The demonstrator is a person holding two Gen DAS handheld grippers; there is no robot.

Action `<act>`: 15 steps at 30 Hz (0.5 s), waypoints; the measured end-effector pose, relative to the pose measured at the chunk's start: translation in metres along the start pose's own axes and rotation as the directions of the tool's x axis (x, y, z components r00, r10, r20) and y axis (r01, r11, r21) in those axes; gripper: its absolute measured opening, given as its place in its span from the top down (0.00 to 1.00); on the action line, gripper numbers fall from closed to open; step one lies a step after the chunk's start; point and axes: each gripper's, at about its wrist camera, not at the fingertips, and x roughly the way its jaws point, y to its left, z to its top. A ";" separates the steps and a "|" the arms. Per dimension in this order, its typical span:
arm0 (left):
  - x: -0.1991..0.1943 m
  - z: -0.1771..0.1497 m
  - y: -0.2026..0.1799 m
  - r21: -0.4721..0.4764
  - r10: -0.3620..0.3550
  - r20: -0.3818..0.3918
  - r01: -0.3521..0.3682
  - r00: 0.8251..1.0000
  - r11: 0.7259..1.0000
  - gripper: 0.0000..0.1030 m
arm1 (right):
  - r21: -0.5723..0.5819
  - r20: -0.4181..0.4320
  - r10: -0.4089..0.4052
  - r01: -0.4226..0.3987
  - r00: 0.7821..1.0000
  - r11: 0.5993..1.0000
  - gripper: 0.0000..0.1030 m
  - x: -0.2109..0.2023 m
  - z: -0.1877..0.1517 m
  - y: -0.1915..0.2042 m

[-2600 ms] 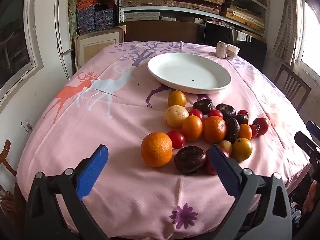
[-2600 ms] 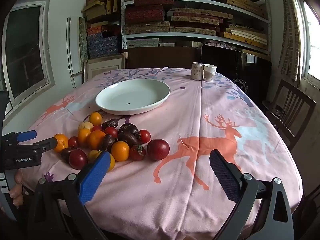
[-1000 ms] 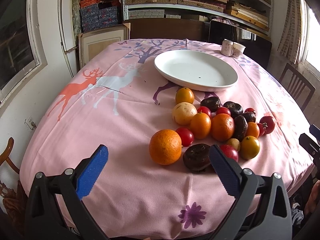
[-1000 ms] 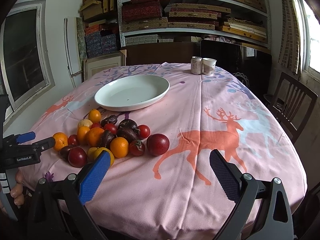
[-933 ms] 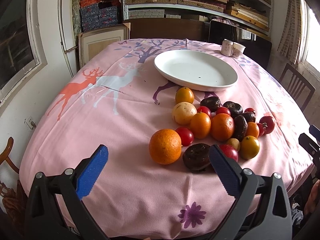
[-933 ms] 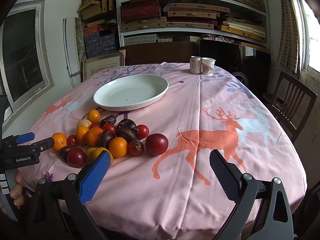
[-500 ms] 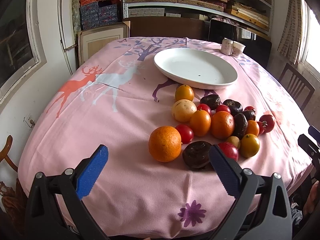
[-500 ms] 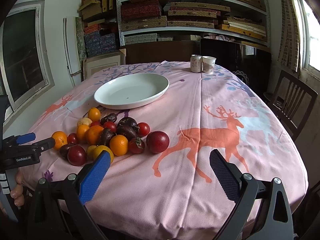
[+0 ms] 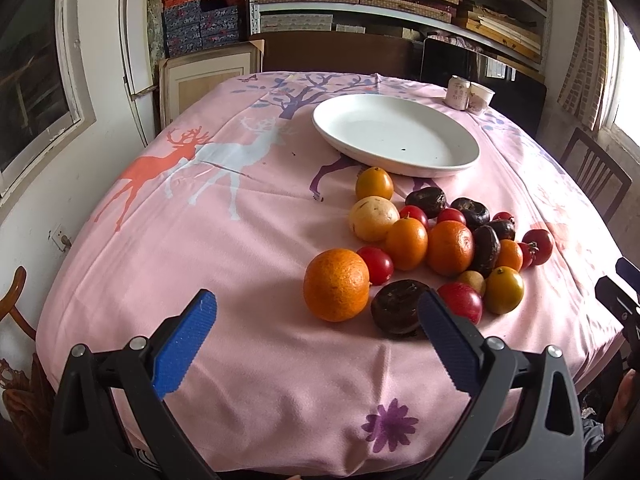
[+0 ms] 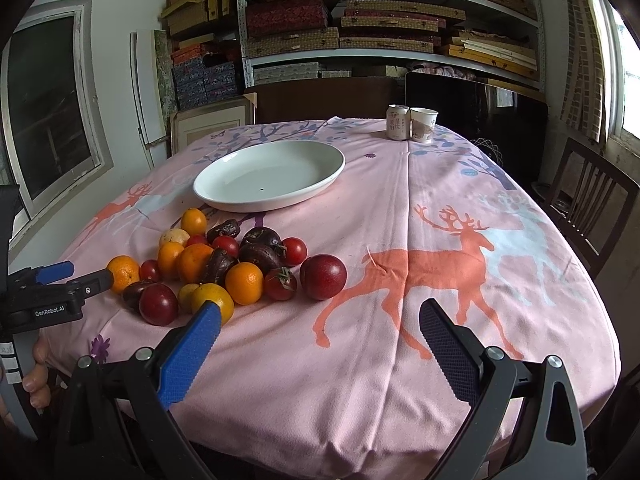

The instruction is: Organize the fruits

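A heap of fruit lies on the pink tablecloth: a big orange, a dark wrinkled fruit, red tomatoes, tangerines and a yellow one. Beyond the heap sits an empty white plate. My left gripper is open just short of the big orange, nothing between its blue pads. My right gripper is open too, low over the cloth, with a red plum right ahead of it. The left gripper shows at the left edge of the right wrist view, held by a hand.
A drink can and a paper cup stand at the table's far side. A wooden chair is at the right. Shelves of boxes fill the back wall. The table edge drops off close below both grippers.
Both grippers have crept slightly forward toward the fruit heap, which looks a little nearer. Their jaws have stayed open and no fruit has moved.
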 end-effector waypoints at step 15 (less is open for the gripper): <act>0.008 0.000 0.018 -0.032 -0.019 -0.030 0.018 0.999 0.999 0.04 | -0.003 -0.014 0.013 -0.013 1.000 1.000 0.03 0.001 0.000 0.002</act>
